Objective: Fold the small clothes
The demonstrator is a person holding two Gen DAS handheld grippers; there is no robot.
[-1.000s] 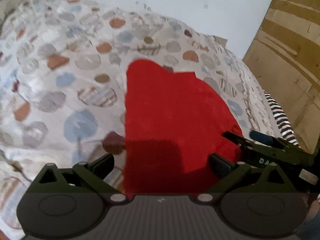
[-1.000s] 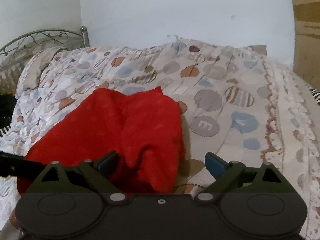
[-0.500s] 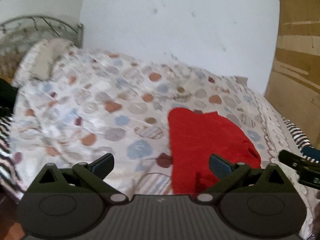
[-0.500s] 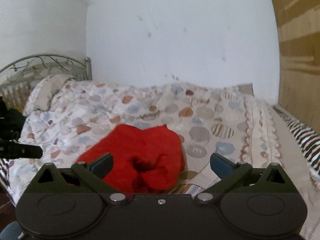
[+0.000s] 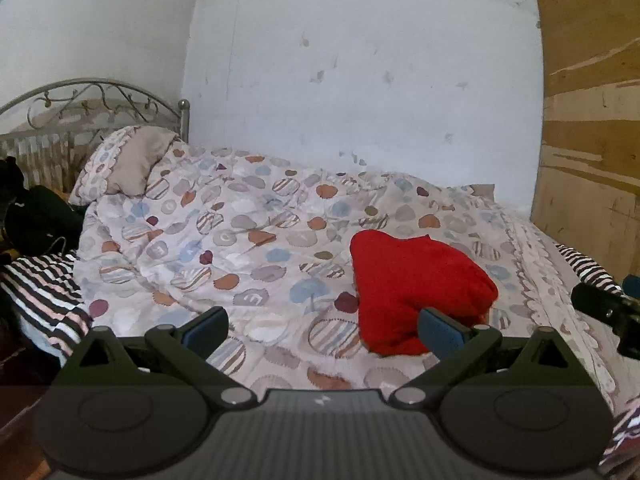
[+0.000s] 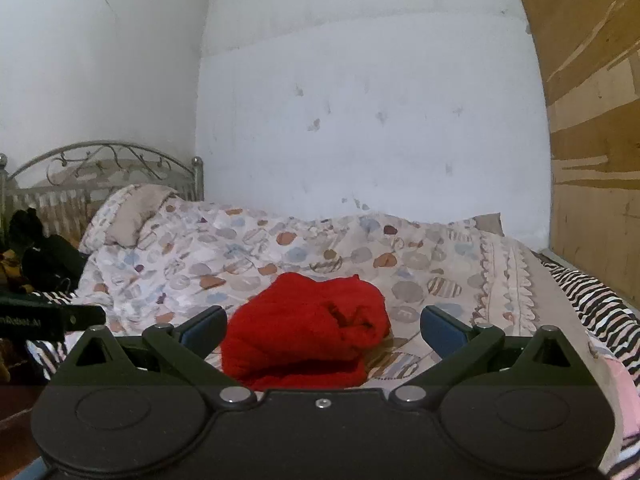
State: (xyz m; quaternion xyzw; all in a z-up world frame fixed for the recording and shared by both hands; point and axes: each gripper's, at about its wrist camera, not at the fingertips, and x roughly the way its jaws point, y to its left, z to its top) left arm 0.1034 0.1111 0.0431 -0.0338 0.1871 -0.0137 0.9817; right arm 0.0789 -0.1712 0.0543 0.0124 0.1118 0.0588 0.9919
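Both grippers have backed right off the red garment point(image 6: 304, 328), which sat close under them a second ago. It lies bundled on the patterned quilt point(image 5: 240, 248), just ahead of the right gripper point(image 6: 322, 330) and ahead-right of the left gripper point(image 5: 322, 330). Each has its jaws spread wide, holding nothing. Looks folded and let go, I'd say, though lumpy. Striped bedding point(image 6: 592, 300) edges the bed.

Dim, even indoor light, soft focus, strong fisheye bending and dark corners.
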